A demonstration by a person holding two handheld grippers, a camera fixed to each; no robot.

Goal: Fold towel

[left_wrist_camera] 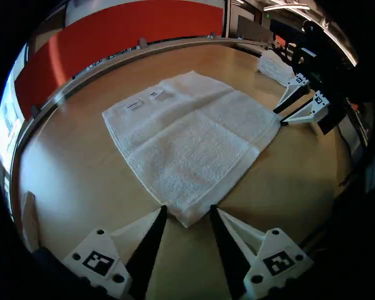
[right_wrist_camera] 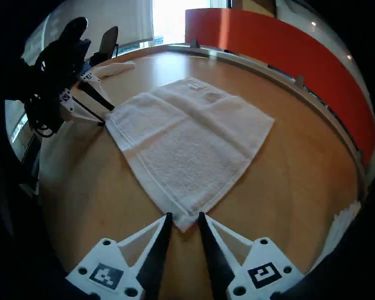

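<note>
- Towel (left_wrist_camera: 192, 135): white, folded to a rough square, lying flat in the middle of the wooden table (left_wrist_camera: 77, 170) with one corner pointing at each of my two claws.
- Left gripper (left_wrist_camera: 187, 207): I see its claw spread wide. The towel's near corner lies flat on the table in the gap, and the black fingers (left_wrist_camera: 150, 240) stand to either side of it without squeezing it.
- Right gripper (right_wrist_camera: 185, 215): its claw is also apart, though the gap is narrower. The towel corner here sits between the fingers (right_wrist_camera: 160, 245) and nearly fills the space, still flat and unbunched.
- From the left gripper view, the right gripper sits at the far right with its tips at the towel's right corner.
- Two small labels (left_wrist_camera: 145, 99) show on the towel's far-left part.
- A pile of white cloth (left_wrist_camera: 275, 65) rests at the table's far edge, well apart from the towel.
- A red panel (left_wrist_camera: 122, 35) runs behind the table.
</note>
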